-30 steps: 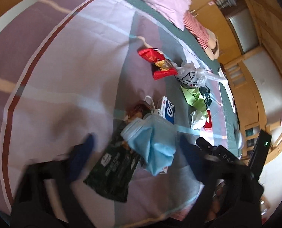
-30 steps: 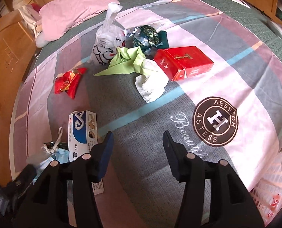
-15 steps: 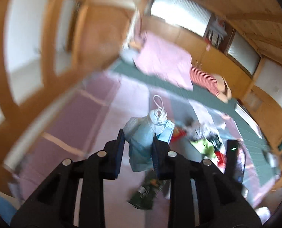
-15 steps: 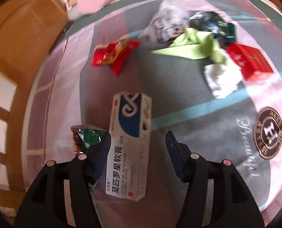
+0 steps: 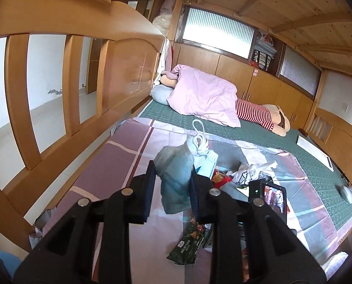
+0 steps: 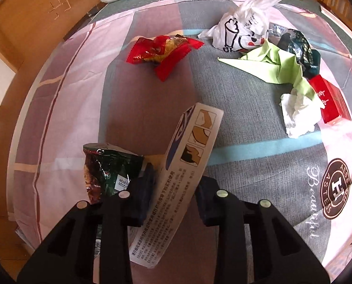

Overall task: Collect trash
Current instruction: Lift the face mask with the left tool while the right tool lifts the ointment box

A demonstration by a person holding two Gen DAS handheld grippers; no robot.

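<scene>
My left gripper [image 5: 172, 179] is shut on a crumpled blue face mask [image 5: 176, 172] and holds it above the bed, its white ear loops sticking up. My right gripper [image 6: 176, 182] is shut on a white and blue ointment box [image 6: 183, 177], tilted up off the sheet. A dark green snack bag [image 6: 107, 170] lies just left of the right gripper; it also shows in the left wrist view [image 5: 187, 243]. Farther off lie a red candy wrapper [image 6: 161, 52], a white plastic bag [image 6: 242, 30], green paper [image 6: 275, 64], a white tissue [image 6: 299, 116] and a red box [image 6: 330, 101].
The trash lies on a striped pink and grey sheet [image 6: 81, 71] over a green mat [image 5: 223, 130]. A pink quilt [image 5: 202, 94] and a plush doll in red stripes [image 5: 259, 113] lie at the bed's head. A wooden bed rail [image 5: 57, 71] runs along the left.
My left gripper closed on the blue mask and lifted it high off the bed. My right gripper moved left onto the ointment box, closed on it and tilted it up.
</scene>
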